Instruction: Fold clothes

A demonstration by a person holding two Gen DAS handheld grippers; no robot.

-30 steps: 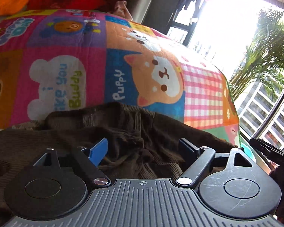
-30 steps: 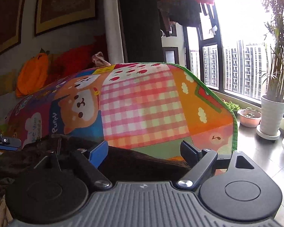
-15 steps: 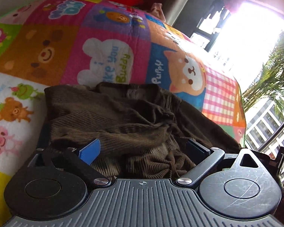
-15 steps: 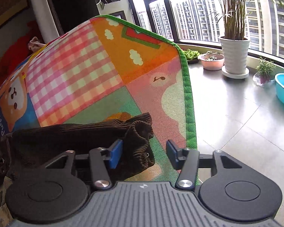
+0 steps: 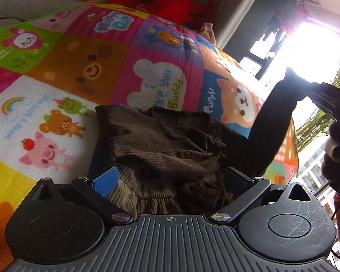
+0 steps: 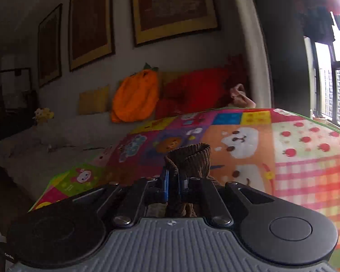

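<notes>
Closest in, the right hand-held gripper [image 6: 174, 184] has its blue pads pinched almost together on a corner of the brown corduroy garment [image 5: 170, 142], a ribbed tuft of which stands up just past its fingertips. From the left wrist view that corner is drawn up into a taut dark strip rising to the right, while the rest of the garment lies crumpled on the cartoon play mat [image 5: 83, 68] directly ahead of the left hand-held gripper [image 5: 172, 178]. The left one stands wide, its jaws straddling the bunched near edge without gripping it. To do the fold well, the left hand-held gripper should probably close on a single clean edge rather than the whole heap, and the right should carry its corner across level and slowly, so the heavy ribbed cloth lays flat instead of dragging. Beyond the mat sit an orange cushion [image 6: 136, 97] and red cushions [image 6: 197, 86] against the wall.
</notes>
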